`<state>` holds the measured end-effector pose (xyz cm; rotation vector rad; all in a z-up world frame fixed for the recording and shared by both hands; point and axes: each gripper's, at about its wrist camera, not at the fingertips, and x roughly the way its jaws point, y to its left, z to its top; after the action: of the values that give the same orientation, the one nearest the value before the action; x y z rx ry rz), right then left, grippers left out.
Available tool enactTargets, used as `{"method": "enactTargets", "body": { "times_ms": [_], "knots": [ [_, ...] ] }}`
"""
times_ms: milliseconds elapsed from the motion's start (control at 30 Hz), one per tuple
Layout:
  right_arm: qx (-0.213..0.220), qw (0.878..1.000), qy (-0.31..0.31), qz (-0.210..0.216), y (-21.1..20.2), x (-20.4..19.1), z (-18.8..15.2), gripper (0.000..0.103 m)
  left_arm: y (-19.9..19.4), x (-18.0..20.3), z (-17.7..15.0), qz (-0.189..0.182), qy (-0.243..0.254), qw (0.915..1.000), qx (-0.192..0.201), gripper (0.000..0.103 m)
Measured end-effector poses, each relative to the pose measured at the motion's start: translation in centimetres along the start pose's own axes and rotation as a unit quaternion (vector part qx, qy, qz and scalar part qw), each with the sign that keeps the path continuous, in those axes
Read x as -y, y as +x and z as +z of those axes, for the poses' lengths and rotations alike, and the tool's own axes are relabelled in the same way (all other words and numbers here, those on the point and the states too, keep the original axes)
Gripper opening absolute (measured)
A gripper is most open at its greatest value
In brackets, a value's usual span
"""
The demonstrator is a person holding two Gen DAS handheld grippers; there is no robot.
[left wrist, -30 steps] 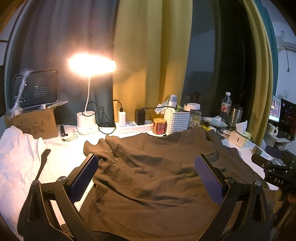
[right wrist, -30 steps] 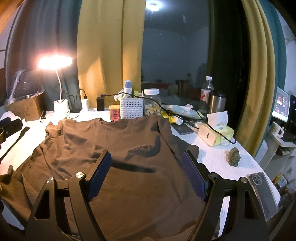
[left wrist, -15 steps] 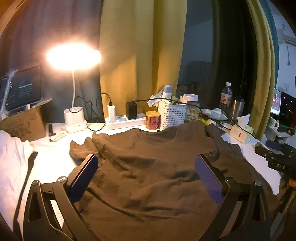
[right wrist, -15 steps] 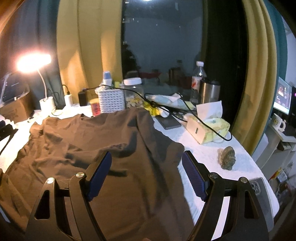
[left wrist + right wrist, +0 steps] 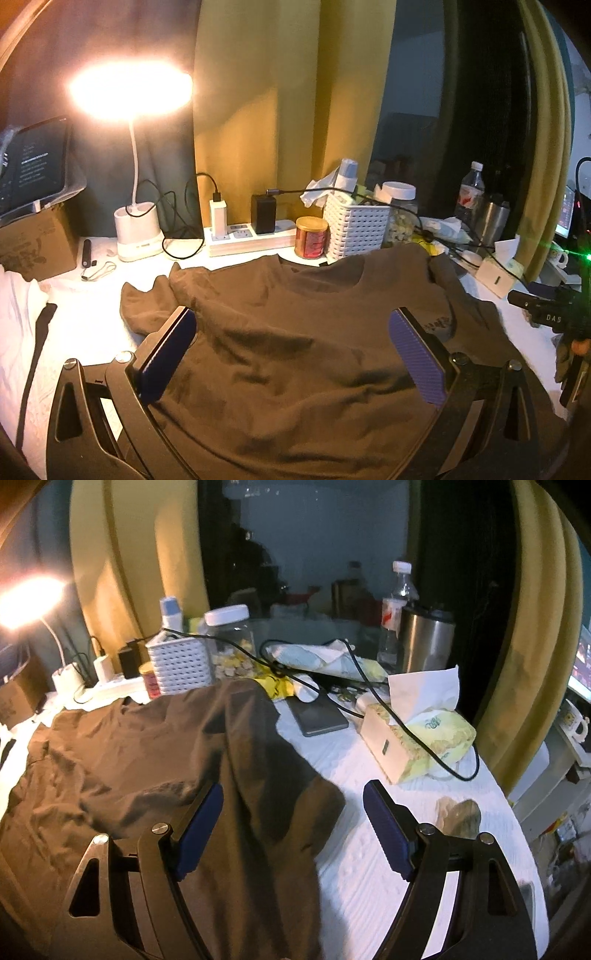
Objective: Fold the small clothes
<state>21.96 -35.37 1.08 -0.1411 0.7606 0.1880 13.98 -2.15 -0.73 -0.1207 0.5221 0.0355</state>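
Observation:
A dark brown T-shirt (image 5: 295, 350) lies spread and rumpled on the white table cover, neckline toward the back. My left gripper (image 5: 291, 356) is open and empty, hovering over the shirt's middle. In the right wrist view the shirt (image 5: 147, 760) fills the left half, with its right sleeve (image 5: 310, 805) lying on the white cover. My right gripper (image 5: 293, 829) is open and empty, above that sleeve. The right gripper's body shows at the right edge of the left wrist view (image 5: 550, 314).
At the back stand a lit desk lamp (image 5: 136, 229), power strip (image 5: 251, 240), red can (image 5: 312, 242), white basket (image 5: 356, 229), jar, bottle (image 5: 397, 609) and steel flask (image 5: 426, 642). A phone (image 5: 319, 716), tissue pack (image 5: 417, 738) and small stone figure (image 5: 461, 816) lie right. White cloth (image 5: 14, 332) lies left.
Both grippers have swung rightward: the right one from over the shirt's body to over its right sleeve and the white cover, the left one slightly. Both stay open; the shirt has not moved.

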Motion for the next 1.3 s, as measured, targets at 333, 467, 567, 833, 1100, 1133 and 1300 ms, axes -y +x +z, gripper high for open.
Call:
{"method": "enactTargets", "body": {
  "times_ms": [333, 467, 567, 833, 1100, 1133, 1300],
  "knots": [
    [-0.079, 0.997, 0.007, 0.019, 7.0, 2.2, 0.2, 0.08, 3.5, -0.4, 0.7, 0.023, 0.005, 0.9994, -0.027, 0.102],
    [-0.113, 0.993, 0.017, 0.028, 9.2, 2.6, -0.4, 0.065, 4.2, -0.5, 0.7, 0.024, 0.009, 0.9991, -0.033, 0.102],
    [-0.116, 0.993, -0.001, 0.02, 9.6, 2.0, -0.7, 0.05, 4.7, -0.7, 0.7, 0.022, 0.009, 0.9989, -0.04, 0.102],
    [-0.076, 0.996, -0.017, 0.044, 7.0, 0.7, 0.7, 0.008, 4.1, -1.0, 0.8, 0.006, 0.011, 0.9993, -0.036, 0.102],
    [-0.02, 0.994, -0.079, 0.079, 2.2, -3.8, 2.6, 0.008, 2.6, -2.2, 0.7, -0.003, 0.01, 0.9996, -0.027, 0.102],
    [-0.019, 0.993, -0.086, 0.082, 2.1, -4.4, 2.6, 0.008, 2.4, -2.6, 0.7, -0.003, 0.008, 0.9996, -0.025, 0.102],
    [-0.029, 0.987, -0.127, 0.094, 2.0, -8.2, 1.7, 0.008, 1.5, -4.2, 0.4, -0.001, 0.002, 0.9997, -0.023, 0.102]
  ]
}}
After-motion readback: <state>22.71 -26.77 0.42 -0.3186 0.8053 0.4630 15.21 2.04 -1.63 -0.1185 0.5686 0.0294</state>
